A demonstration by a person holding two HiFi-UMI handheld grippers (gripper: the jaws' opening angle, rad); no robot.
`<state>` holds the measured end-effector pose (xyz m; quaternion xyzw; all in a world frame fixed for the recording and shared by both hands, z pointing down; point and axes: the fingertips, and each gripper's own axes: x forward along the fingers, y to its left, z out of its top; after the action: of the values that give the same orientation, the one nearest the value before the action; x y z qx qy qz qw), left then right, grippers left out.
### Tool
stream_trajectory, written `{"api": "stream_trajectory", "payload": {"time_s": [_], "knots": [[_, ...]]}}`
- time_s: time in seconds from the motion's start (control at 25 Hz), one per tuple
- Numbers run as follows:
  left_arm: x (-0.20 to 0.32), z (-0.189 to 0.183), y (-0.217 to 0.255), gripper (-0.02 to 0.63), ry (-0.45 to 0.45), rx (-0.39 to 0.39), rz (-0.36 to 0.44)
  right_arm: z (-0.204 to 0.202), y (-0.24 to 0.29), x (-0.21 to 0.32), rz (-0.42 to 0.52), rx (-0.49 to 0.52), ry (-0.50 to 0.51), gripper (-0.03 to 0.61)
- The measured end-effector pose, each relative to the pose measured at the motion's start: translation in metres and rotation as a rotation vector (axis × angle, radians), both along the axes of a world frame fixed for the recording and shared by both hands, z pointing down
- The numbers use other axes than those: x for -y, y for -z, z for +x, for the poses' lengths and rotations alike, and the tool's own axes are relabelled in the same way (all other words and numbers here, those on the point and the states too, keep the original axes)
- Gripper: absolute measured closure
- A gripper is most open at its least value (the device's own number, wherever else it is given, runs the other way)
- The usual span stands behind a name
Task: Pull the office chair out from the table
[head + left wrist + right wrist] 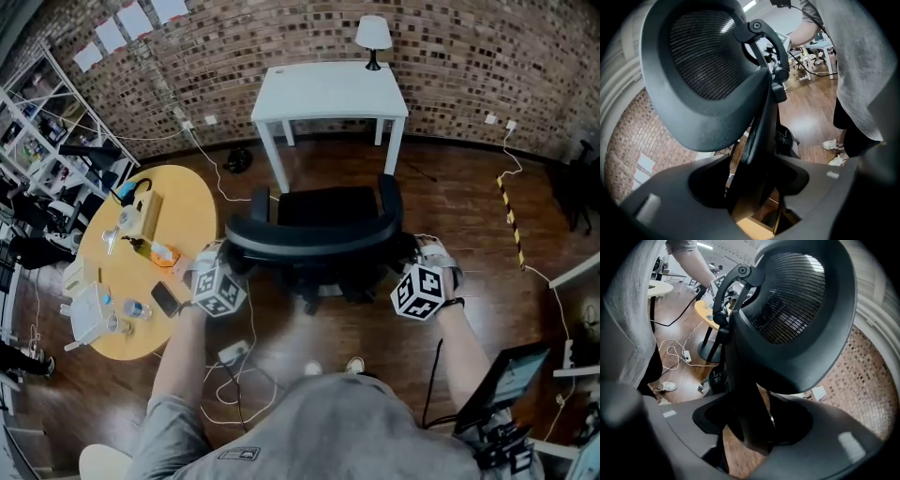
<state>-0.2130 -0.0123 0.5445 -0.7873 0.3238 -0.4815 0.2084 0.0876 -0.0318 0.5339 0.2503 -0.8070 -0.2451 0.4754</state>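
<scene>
The office chair stands on the wooden floor, clear of the white desk and just in front of the person. Its seat faces that desk and its curved black back is turned to the person. A gap of bare floor lies between the seat's front and the desk's legs. A small lamp stands on the white desk against the brick wall.

The left gripper is at the left end of the chair's back and the right gripper at the right end, both pointing forward and downward.

In the left gripper view the left gripper's jaws stand apart on either side of the back's dark edge, which runs down between them. Slivers of floor show beside that edge, so the pads do not clamp it. The chair's mesh panel fills the upper part of that view.

The right gripper view is much the same. The right gripper is open around the thick rim of the back, floor shows next to the rim, and the mesh rises above.

To the person's left stands a round yellow desk carrying small items. A power strip with white cables lies on the floor near the person's shoes.
</scene>
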Motion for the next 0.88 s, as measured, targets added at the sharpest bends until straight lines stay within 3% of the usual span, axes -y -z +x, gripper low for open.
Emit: {"api": "stream_trajectory", "payload": {"time_s": [0.16, 0.36, 0.48, 0.72, 0.88], "knots": [[-0.001, 0.0, 0.003, 0.359, 0.008, -0.055, 0.006, -0.002, 0.001, 0.001, 0.005, 0.039, -0.021, 0.31], [-0.001, 0.004, 0.016, 0.274, 0.057, -0.253, 0.029, -0.004, 0.006, 0.004, 0.011, 0.13, -0.075, 0.264], [-0.005, 0.005, 0.022, 0.262, 0.096, -0.357, 0.049, -0.001, 0.012, 0.002, 0.008, 0.233, -0.131, 0.244], [-0.031, 0.001, 0.049, 0.267, 0.199, -0.773, 0.055, -0.004, 0.024, -0.007, -0.01, 0.44, -0.192, 0.222], [-0.052, 0.012, 0.061, 0.316, 0.224, -0.985, 0.029, 0.002, 0.041, -0.02, -0.039, 0.607, -0.257, 0.291]]}}
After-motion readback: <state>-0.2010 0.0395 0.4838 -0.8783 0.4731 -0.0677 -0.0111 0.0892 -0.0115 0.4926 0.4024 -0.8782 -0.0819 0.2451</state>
